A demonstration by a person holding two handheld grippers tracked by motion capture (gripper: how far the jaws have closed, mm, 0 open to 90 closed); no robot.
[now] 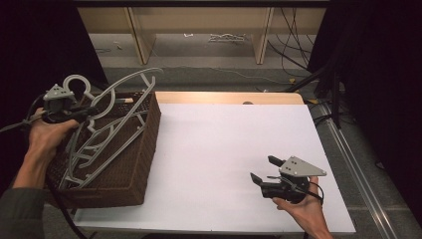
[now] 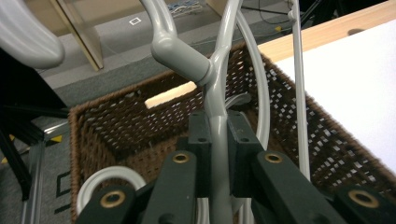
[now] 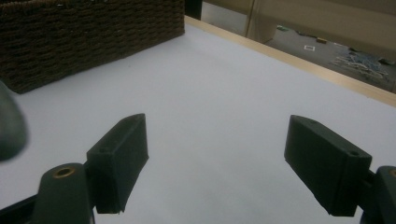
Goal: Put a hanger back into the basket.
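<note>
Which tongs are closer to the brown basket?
The left. The left tongs sit right over the basket, pinching a grey hanger that sticks out of it. The right tongs rest open, far across the white table.

- A brown wicker basket (image 1: 134, 164) fills the table's left edge, grey plastic hangers (image 1: 107, 134) jutting above its rim and crowding the opening.
- Right of the basket, the white tabletop (image 1: 224, 144) lies bare from near edge to far.
- At the near right, the right gripper (image 1: 263, 172) is the lone obstruction.
</note>
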